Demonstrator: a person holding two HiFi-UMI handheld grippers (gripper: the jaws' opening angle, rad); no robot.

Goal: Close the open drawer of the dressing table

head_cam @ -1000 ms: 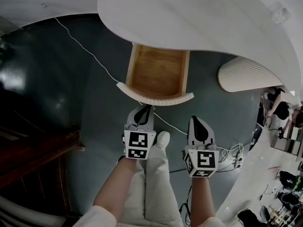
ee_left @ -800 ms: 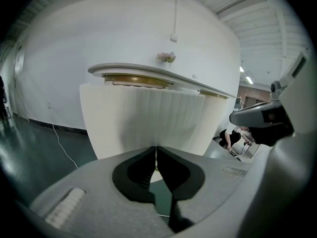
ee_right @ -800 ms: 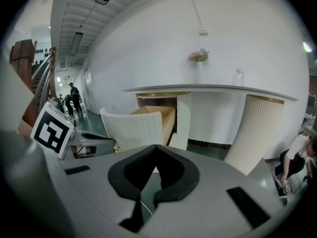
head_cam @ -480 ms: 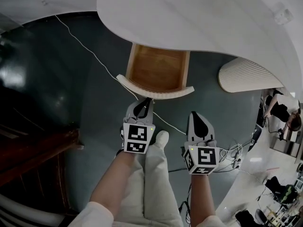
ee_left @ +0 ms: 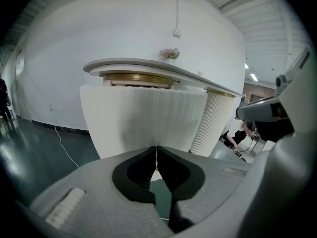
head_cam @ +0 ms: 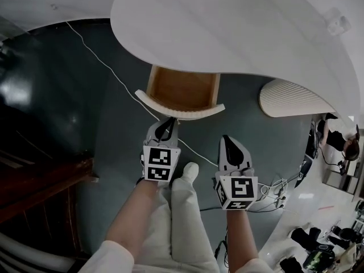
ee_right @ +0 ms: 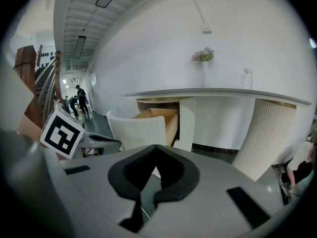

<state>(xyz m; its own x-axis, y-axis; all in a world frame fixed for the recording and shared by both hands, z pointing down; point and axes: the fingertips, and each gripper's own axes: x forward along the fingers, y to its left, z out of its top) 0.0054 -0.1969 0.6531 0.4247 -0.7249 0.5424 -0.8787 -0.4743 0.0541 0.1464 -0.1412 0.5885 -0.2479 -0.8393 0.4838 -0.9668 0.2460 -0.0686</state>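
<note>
Drawer (head_cam: 182,89) open; L hand-held gripper (head_cam: 169,123) near its front.

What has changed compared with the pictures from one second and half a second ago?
The drawer has slid further under the dressing table top; less of its wooden inside shows. The left gripper, shut, has followed it, tips at the ribbed drawer front. Unchanged: the right gripper is shut, empty, clear of the drawer, which is not fully closed.
</note>
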